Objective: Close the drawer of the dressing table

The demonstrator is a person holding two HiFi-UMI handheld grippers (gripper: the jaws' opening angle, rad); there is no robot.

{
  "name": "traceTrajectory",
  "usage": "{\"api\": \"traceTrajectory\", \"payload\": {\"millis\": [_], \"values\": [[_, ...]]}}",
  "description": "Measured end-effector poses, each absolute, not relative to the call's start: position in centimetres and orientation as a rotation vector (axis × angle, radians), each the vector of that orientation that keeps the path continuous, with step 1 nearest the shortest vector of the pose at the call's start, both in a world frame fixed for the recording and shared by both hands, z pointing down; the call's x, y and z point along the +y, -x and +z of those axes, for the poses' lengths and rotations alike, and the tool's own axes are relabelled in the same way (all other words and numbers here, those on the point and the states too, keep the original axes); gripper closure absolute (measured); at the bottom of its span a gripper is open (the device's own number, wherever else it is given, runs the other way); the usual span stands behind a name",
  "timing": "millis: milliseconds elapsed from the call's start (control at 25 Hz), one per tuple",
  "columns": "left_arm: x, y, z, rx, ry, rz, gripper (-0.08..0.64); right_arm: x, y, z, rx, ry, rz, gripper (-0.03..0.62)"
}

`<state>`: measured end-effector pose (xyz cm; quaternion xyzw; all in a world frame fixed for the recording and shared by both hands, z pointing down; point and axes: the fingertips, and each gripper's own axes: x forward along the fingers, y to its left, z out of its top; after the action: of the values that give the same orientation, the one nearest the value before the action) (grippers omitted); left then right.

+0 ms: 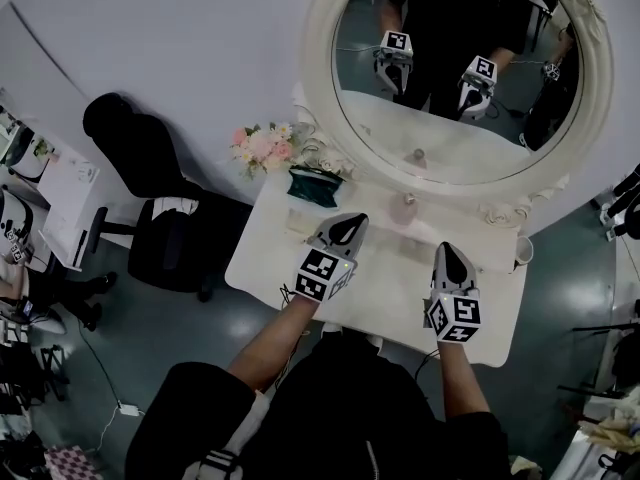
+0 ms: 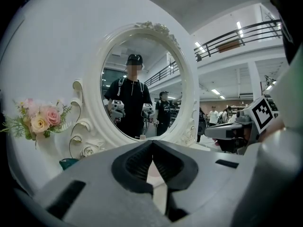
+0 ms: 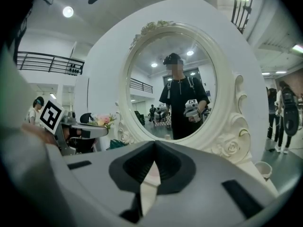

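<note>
Two tools, the left gripper point(image 1: 347, 230) and the right gripper point(image 1: 447, 256), hang above the dressing table point(image 1: 262, 258), jaws pressed together and empty. Its drawer is hidden below the table's front edge, so a blind push may miss it.

Black office chair point(image 1: 150, 158) on the grey floor point(image 1: 200, 318) at left, near a white desk point(image 1: 70, 203). Pink flowers point(image 1: 262, 148) just left of a teal pouch point(image 1: 315, 183), small pale bottle point(image 1: 406, 208) further right. White mug point(image 1: 523, 251) at the far right edge; white cable point(image 1: 105, 423) trailing across the floor lower left.
</note>
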<state>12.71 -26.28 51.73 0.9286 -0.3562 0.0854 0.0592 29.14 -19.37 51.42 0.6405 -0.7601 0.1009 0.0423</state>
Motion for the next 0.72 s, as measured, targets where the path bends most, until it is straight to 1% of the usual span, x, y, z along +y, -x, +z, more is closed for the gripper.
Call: {"api": "traceTrajectory", "payload": {"millis": [320, 720], "values": [[-26.4, -10.3, 53.4, -1.113, -2.763, 0.279, 0.552, -19.8, -26.7, 52.3, -2.345, -1.897, 0.333, 0.592], [-25.2, -3.7, 56.8, -1.249, -2.631, 0.327, 0.552, -20.6, -21.8, 54.1, -2.409, -1.753, 0.370, 0.592]]}}
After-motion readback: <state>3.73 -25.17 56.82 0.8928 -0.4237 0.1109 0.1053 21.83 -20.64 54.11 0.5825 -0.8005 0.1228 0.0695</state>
